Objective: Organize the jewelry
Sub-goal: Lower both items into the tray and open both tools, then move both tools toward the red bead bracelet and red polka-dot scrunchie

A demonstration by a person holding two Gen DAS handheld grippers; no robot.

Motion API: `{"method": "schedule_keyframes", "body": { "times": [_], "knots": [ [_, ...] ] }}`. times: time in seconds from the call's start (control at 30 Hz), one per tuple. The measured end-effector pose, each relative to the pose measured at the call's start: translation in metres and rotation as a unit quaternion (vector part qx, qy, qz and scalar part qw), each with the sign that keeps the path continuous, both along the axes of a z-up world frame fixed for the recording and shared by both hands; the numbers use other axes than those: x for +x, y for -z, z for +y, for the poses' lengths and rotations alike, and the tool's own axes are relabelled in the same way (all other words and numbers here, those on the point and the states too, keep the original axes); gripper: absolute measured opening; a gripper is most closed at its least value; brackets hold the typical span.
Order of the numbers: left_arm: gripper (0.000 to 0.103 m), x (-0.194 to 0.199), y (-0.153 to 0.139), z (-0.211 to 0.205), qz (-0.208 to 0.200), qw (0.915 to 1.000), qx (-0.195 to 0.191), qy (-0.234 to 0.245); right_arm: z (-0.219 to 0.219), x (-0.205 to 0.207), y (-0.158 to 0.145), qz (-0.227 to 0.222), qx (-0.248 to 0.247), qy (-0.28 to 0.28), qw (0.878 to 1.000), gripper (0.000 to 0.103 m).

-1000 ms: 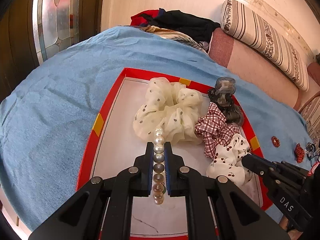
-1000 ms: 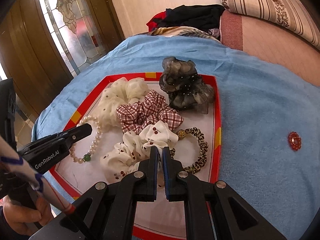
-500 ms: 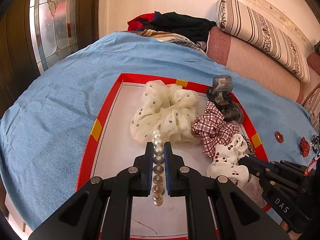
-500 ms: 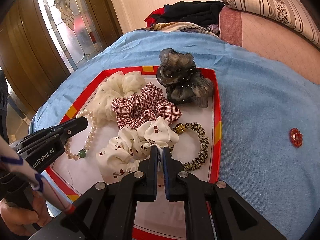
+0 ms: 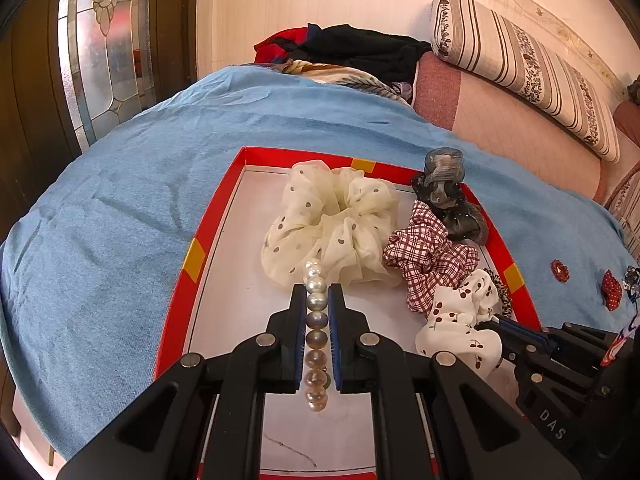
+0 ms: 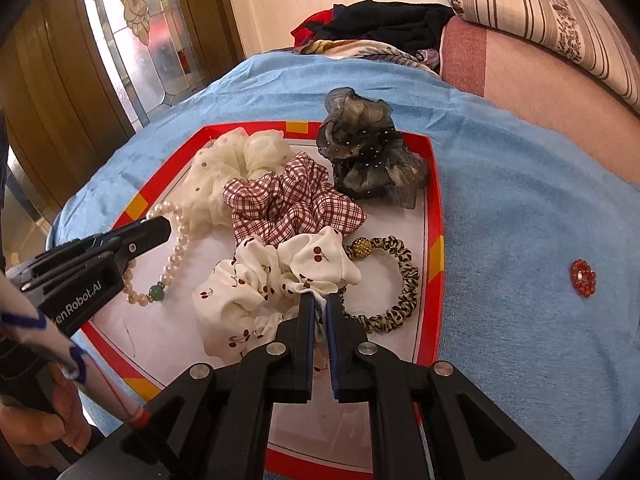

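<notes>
Pearl bracelet (image 5: 316, 332) runs lengthwise, pinched between the left claw's (image 5: 317, 292) fingers.

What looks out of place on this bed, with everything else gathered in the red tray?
A few small red flower-shaped ornaments lie loose on the blue blanket, outside the red-rimmed tray that holds the scrunchies. In the tray, the black gauzy scrunchie spills over the far rim.
</notes>
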State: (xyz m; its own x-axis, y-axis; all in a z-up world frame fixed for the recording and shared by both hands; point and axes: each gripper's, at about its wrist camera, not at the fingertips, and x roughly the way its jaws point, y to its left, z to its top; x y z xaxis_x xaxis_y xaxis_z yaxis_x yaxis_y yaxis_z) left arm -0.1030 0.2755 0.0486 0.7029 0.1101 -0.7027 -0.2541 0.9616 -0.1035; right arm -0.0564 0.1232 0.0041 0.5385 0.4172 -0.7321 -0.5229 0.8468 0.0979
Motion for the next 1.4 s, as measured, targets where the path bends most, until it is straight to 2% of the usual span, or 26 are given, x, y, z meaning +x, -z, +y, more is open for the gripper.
{"method": "schedule_keyframes", "body": {
  "times": [0.13,0.23,0.47,0.6,0.8,1.03,1.4],
  "knots": [
    [0.012,-0.001,0.000,0.000,-0.001,1.0000,0.002,0.001,0.004,-0.003,0.001,-0.009,-0.015,-0.002,1.000,0.007],
    [0.019,-0.001,0.000,0.000,-0.002,1.0000,0.003,0.000,0.004,-0.003,0.002,-0.012,-0.022,-0.002,1.000,0.007],
    [0.022,-0.001,-0.002,-0.002,-0.007,0.9999,0.006,0.003,0.005,-0.004,0.002,-0.016,-0.030,-0.001,0.999,0.007],
    [0.032,-0.001,-0.006,-0.005,-0.015,0.9998,0.010,0.003,0.003,-0.004,0.000,-0.011,-0.022,0.001,1.000,0.011],
    [0.034,-0.002,-0.011,-0.007,-0.027,0.9996,0.011,0.004,-0.001,-0.006,-0.006,-0.009,-0.012,-0.001,1.000,0.026],
    [0.040,-0.010,-0.022,-0.006,-0.063,0.9980,0.012,-0.003,-0.012,-0.010,-0.017,-0.011,0.004,0.005,1.000,0.027],
    [0.044,-0.017,-0.027,-0.002,-0.078,0.9968,0.009,-0.012,-0.034,-0.020,-0.032,-0.011,0.029,0.018,0.999,0.028]
  ]
}}
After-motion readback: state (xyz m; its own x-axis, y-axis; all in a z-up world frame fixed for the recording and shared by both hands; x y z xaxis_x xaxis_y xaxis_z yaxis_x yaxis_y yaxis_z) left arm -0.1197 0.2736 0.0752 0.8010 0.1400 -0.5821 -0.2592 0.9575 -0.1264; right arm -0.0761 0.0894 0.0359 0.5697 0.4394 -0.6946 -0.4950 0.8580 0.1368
